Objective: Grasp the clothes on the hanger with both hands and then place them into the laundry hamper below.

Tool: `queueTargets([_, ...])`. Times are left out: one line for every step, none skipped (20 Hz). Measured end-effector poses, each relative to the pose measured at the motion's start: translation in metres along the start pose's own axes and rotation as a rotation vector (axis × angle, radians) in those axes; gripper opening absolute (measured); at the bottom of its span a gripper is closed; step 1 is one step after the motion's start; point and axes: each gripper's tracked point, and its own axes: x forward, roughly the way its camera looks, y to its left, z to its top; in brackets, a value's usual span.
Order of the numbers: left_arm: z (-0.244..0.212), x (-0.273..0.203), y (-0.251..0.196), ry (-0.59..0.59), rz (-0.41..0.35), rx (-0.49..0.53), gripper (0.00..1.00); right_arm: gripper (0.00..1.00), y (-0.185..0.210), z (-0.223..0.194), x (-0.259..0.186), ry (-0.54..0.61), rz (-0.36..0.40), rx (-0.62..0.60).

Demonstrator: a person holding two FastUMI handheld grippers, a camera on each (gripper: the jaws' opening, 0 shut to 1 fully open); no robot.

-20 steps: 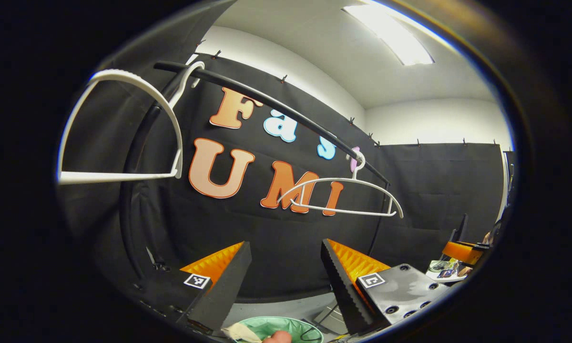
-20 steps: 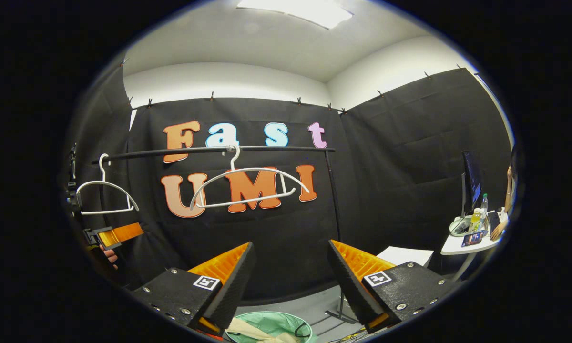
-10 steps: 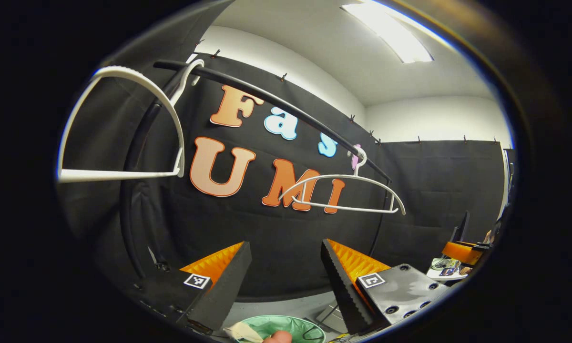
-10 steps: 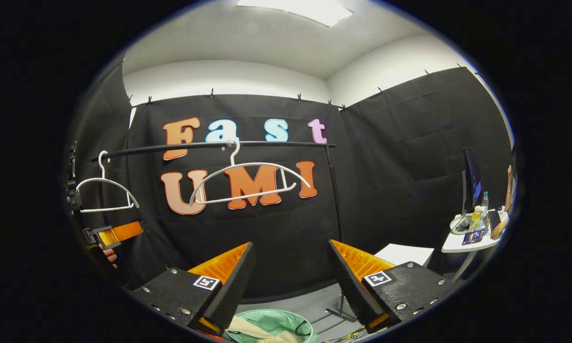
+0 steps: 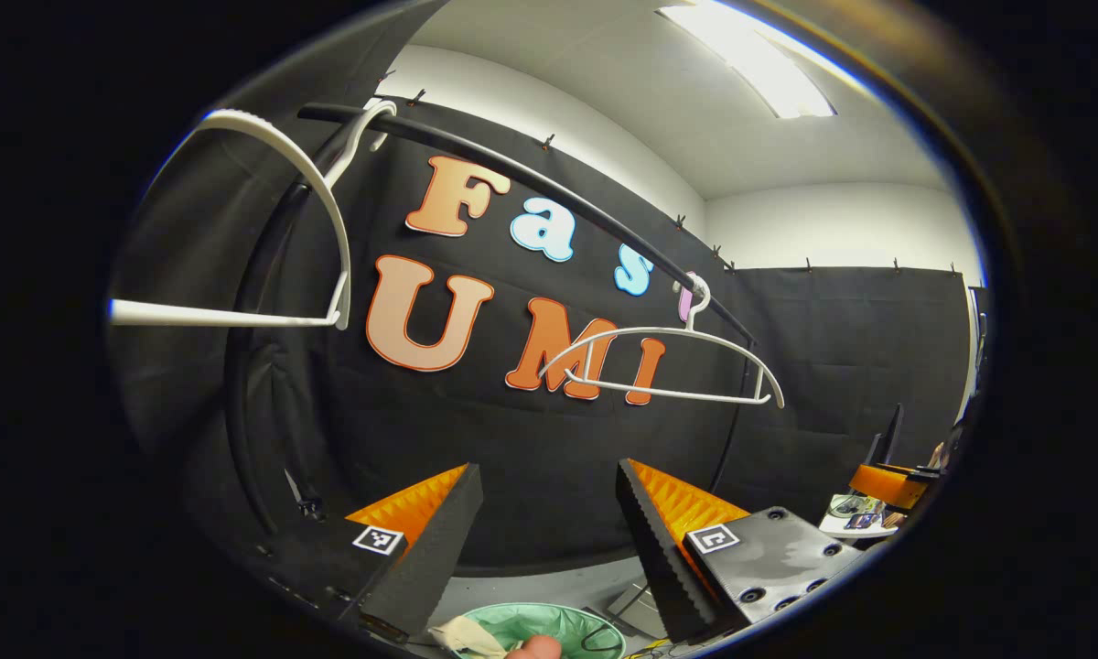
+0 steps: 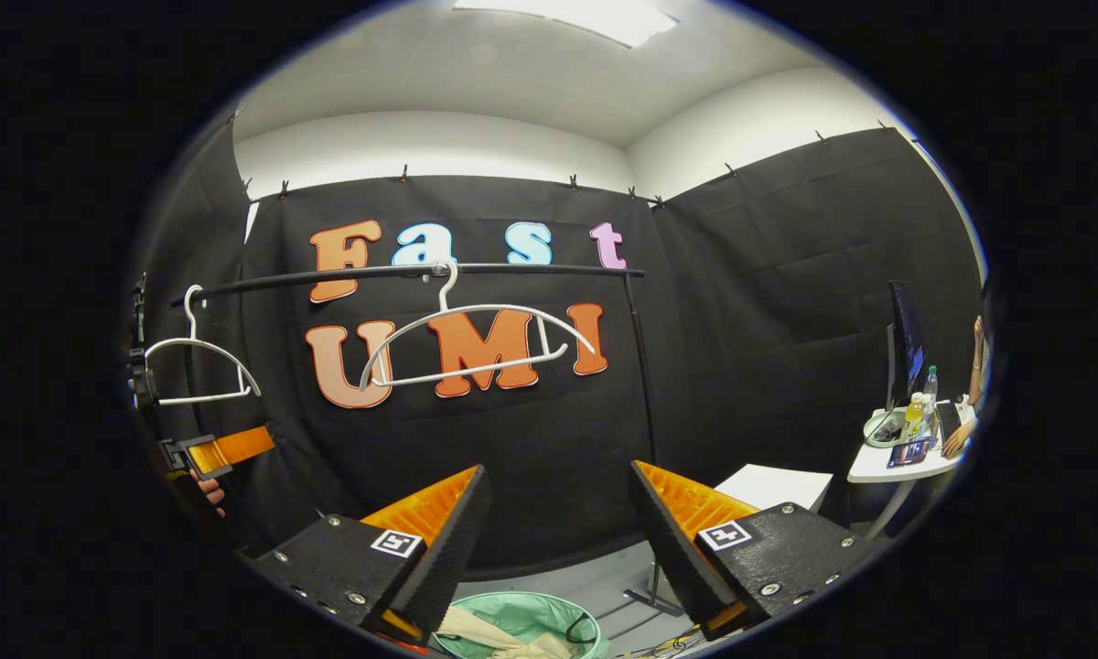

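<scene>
A: Item, clothes (image 6: 499, 636): cream cloth, bottom centre of right gripper view; lying in green-lined laundry hamper (image 6: 522, 615); both hangers (image 6: 476, 343) bare on rail (image 6: 403, 273).

B: Handling: judged light, limp, prone to sag; take hold at bunched folds. Left hand-held gripper (image 5: 549, 531): fingers apart, empty; right hand-held gripper (image 6: 558, 535): likewise apart, empty.

We see both views lit evenly from a bright ceiling panel (image 5: 750, 59) that glares white. Straight lines such as the clothes rail (image 5: 531, 178) bow strongly toward the edges, where we lose sharpness and brightness.
</scene>
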Motion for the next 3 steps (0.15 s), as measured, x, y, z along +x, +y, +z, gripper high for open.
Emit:
queueTargets([0.0001, -0.001, -0.0002, 0.001, -0.001, 0.0, 0.97, 0.94, 0.0003, -0.0011, -0.0002, 0.003, 0.0, -0.001])
queueTargets([-0.0011, -0.0005, 0.0001, 0.003, -0.002, 0.001, 0.97, 0.94, 0.0013, -0.0027, -0.0005, 0.007, 0.001, -0.001])
queueTargets([-0.002, -0.0008, 0.0004, 0.004, -0.002, 0.002, 0.97, 0.94, 0.0017, -0.0032, -0.0008, 0.009, 0.002, 0.0])
